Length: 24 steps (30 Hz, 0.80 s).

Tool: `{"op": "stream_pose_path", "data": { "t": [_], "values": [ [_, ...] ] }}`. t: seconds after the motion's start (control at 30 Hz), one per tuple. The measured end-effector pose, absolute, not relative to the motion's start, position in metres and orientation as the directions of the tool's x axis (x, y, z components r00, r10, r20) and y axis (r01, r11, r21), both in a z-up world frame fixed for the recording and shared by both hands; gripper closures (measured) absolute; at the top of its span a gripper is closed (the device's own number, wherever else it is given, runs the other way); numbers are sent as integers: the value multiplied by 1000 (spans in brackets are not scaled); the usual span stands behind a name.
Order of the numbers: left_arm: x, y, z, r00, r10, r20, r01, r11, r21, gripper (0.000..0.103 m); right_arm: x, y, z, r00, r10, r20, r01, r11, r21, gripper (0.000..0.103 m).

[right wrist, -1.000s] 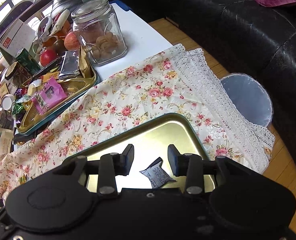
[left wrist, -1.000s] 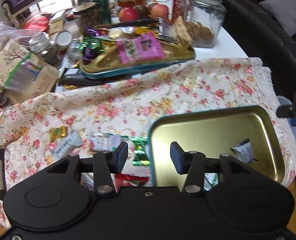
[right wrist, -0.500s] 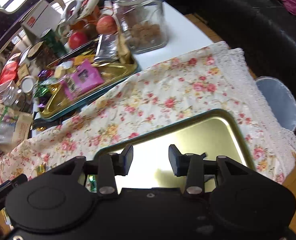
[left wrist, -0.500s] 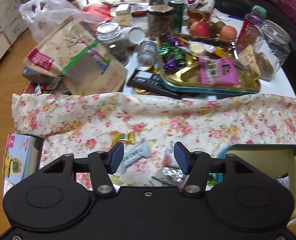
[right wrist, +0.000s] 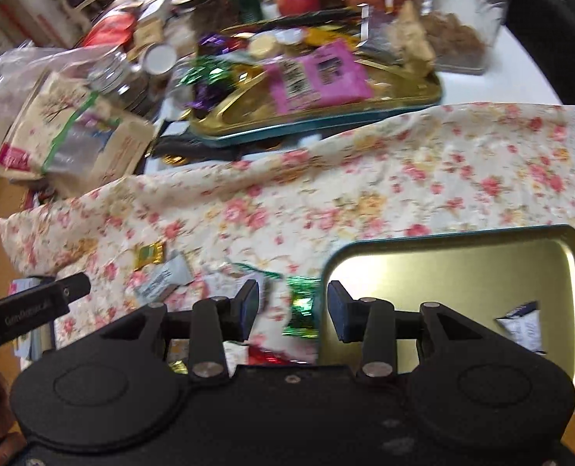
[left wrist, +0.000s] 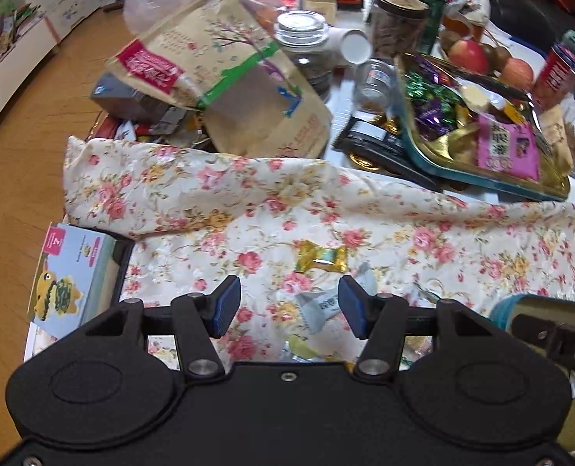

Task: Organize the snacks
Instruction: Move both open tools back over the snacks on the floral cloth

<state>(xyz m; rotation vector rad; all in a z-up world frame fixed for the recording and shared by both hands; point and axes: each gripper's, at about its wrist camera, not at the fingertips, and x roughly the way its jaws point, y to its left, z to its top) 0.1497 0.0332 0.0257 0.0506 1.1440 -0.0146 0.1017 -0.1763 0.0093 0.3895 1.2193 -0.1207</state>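
Loose wrapped snacks lie on the floral cloth (left wrist: 217, 209). My left gripper (left wrist: 287, 308) hovers open over a grey packet (left wrist: 318, 305), which shows between its fingers but is not pinched. A yellow candy (left wrist: 320, 257) lies just beyond it. My right gripper (right wrist: 293, 306) is open above a green candy (right wrist: 303, 306) at the left rim of the near gold tray (right wrist: 458, 268). That tray holds one grey packet (right wrist: 524, 326). A red candy (right wrist: 264, 355) peeks out under the right gripper. The left gripper's tip (right wrist: 35, 306) shows at the left of the right wrist view.
A far gold tray (left wrist: 481, 171) piled with candies and a pink packet (left wrist: 506, 151) sits beyond the cloth. A brown paper bag (left wrist: 229, 77), jars, a can and apples (left wrist: 468, 54) crowd the back. A blue box (left wrist: 66, 275) lies at the left table edge by the wooden floor.
Both views have swung left, away from the near tray and toward the loose candies on the cloth. The left jaws stand slightly wider than a second ago.
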Motion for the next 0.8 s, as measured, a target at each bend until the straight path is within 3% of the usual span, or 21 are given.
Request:
{"op": "stream_pose_path", "data": {
  "t": [0.4,0.8],
  "values": [
    [155,62,32,416,32,-909,-70,998,3,42,134,-133,-27,319,162,-934,195,953,232,60],
    [156,61,35,408,9,-913,-49,999,-12,42,121,-129,-60,172,58,-983,142,986,83,59]
  ]
}}
